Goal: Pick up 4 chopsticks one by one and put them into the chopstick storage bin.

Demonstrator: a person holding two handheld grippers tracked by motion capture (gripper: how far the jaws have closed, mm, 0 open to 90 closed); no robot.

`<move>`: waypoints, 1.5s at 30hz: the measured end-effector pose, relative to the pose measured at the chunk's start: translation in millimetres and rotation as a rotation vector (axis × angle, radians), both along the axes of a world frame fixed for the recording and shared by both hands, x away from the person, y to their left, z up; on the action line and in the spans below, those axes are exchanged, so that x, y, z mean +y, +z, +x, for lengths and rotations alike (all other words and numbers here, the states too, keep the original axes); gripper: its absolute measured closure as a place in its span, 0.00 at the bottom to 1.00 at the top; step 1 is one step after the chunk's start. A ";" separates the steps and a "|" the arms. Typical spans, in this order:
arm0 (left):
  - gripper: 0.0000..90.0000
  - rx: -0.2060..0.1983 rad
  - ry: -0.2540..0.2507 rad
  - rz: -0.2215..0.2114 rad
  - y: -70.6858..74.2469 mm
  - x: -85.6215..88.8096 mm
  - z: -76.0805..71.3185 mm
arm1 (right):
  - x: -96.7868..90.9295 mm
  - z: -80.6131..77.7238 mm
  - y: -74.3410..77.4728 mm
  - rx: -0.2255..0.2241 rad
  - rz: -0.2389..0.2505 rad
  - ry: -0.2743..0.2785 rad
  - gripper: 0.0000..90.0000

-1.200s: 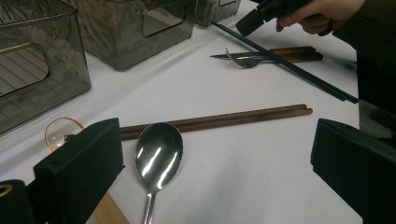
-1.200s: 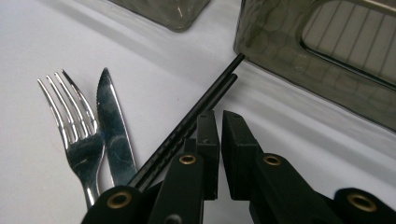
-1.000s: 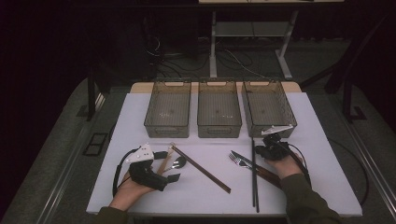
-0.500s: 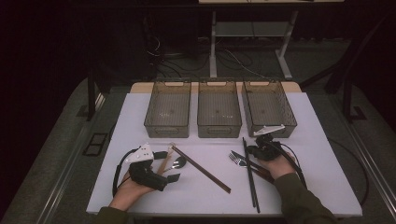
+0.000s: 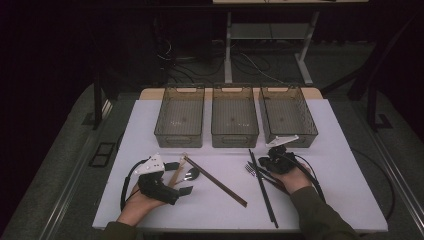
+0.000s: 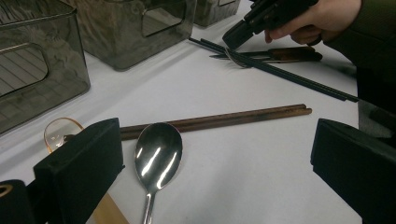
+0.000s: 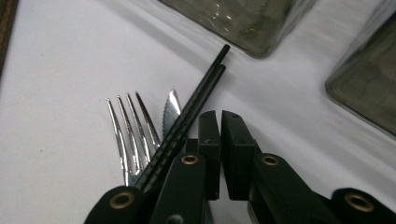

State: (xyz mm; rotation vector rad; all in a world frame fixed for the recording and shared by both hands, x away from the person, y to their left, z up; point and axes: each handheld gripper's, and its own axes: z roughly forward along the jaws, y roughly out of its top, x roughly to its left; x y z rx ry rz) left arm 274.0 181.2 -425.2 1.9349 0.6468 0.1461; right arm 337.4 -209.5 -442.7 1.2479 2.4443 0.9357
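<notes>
- Right gripper (image 7: 219,116), jaws pressed together on nothing, rests just beside the pair of thin black chopsticks (image 7: 187,121); it should open before straddling them.
- Left gripper (image 6: 219,158) stands wide over the shiny steel spoon (image 6: 158,151).

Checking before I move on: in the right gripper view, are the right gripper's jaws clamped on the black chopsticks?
No: the right gripper has its jaws shut on nothing, and the black chopsticks lie just beside them, over the fork.
</notes>
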 end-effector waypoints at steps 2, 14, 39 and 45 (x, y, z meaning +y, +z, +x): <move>0.02 -0.001 0.000 0.001 0.0 0.1 0.0 | 0.9 -0.7 0.5 -0.001 0.000 0.000 0.95; 0.02 -0.003 0.001 0.005 0.7 0.7 -0.6 | -8.8 -33.8 19.8 0.026 0.088 0.106 0.98; 0.02 0.001 0.002 0.009 0.1 0.4 -1.3 | -1.7 -108.4 6.0 0.114 -0.032 0.320 0.99; 0.02 -0.001 0.003 0.008 0.2 0.5 -1.5 | -6.9 -107.6 6.7 0.115 -0.048 0.304 0.99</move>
